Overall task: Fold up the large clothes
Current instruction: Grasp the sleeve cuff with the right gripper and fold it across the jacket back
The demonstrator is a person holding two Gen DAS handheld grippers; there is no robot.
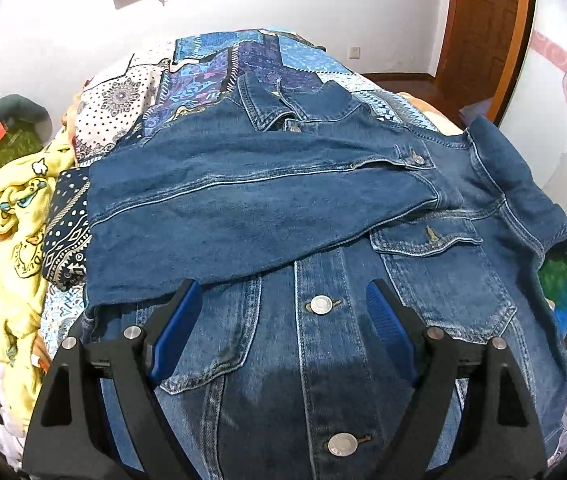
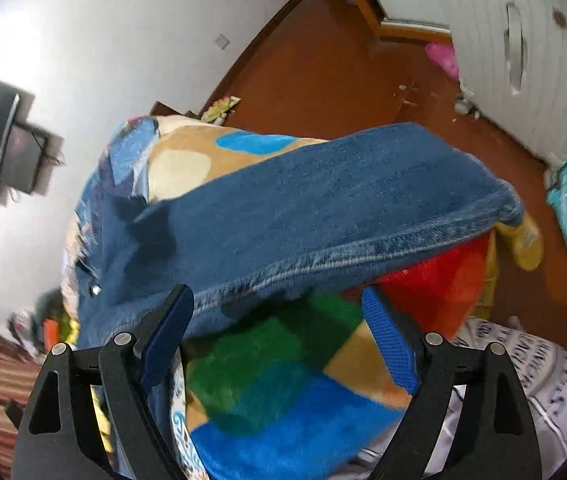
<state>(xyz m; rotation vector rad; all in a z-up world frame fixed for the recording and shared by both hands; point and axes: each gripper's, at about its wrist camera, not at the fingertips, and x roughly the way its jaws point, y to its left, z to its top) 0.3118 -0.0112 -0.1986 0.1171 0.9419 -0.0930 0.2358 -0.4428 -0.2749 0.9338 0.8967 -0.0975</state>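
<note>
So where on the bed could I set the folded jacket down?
Best free patch: the patterned bedspread beyond the denim jacket collar, toward the white wall. The jacket's left side is crowded by the yellow garment. On the other side, the colourful blanket lies under the jacket's hanging part.

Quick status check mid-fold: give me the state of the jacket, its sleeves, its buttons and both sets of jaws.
Denim jacket: spread front-up on the bed, not yet folded up.
One sleeve: folded across the chest.
Other sleeve: draped over the bed edge, not folded in.
Front buttons: fastened.
Left gripper: jaws open, empty, above the jacket front.
Right gripper: jaws open, empty, near the draped sleeve's edge.
</note>
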